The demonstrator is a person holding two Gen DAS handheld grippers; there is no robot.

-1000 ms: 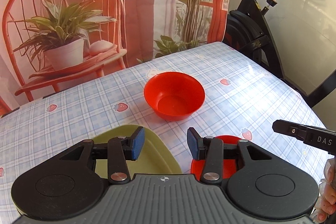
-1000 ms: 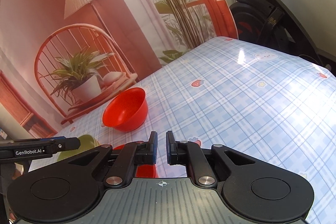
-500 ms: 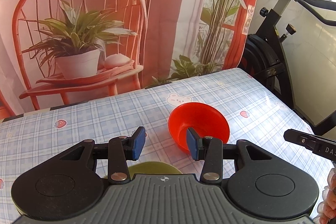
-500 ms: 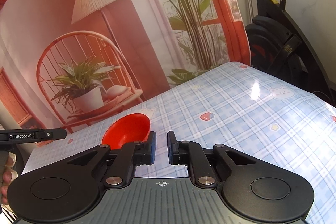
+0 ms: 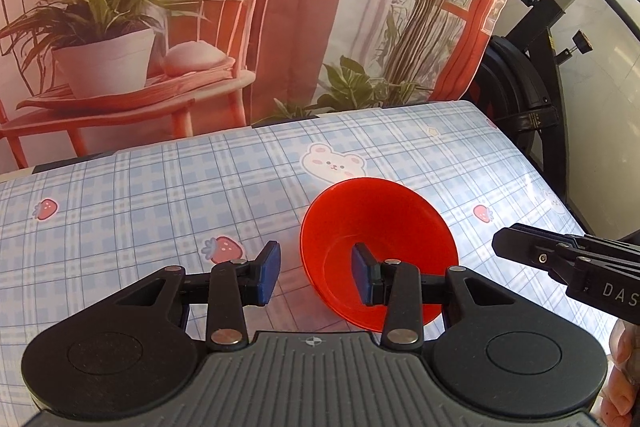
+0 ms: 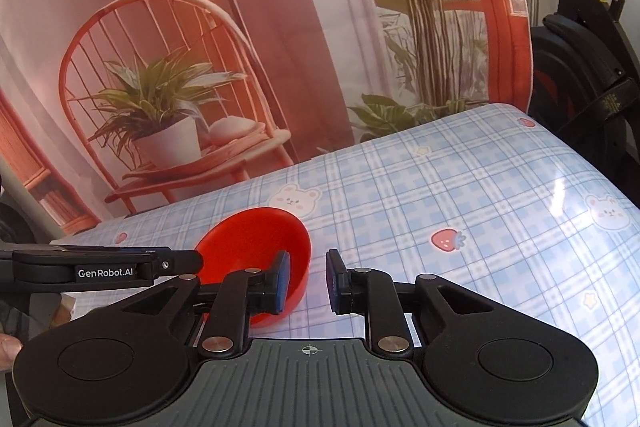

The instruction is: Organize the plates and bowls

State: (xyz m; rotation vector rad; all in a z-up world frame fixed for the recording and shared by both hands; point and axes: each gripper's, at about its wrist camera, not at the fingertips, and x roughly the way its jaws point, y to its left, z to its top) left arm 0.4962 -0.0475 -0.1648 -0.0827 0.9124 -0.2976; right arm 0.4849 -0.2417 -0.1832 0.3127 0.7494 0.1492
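Two claws flank one red bowl (image 5: pixel 378 247) on the table (image 5: pixel 160 195): your left claw (image 5: pixel 316 277) narrowing, your right claw (image 6: pixel 307 281) just spreading, neither gripping it.

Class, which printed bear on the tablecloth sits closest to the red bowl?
The bear just behind the red bowl; the other bear lies far to the right.

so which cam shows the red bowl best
The left wrist view: the red bowl sits close, its inside open to view. In the right wrist view it looks smaller, partly hidden behind a finger.
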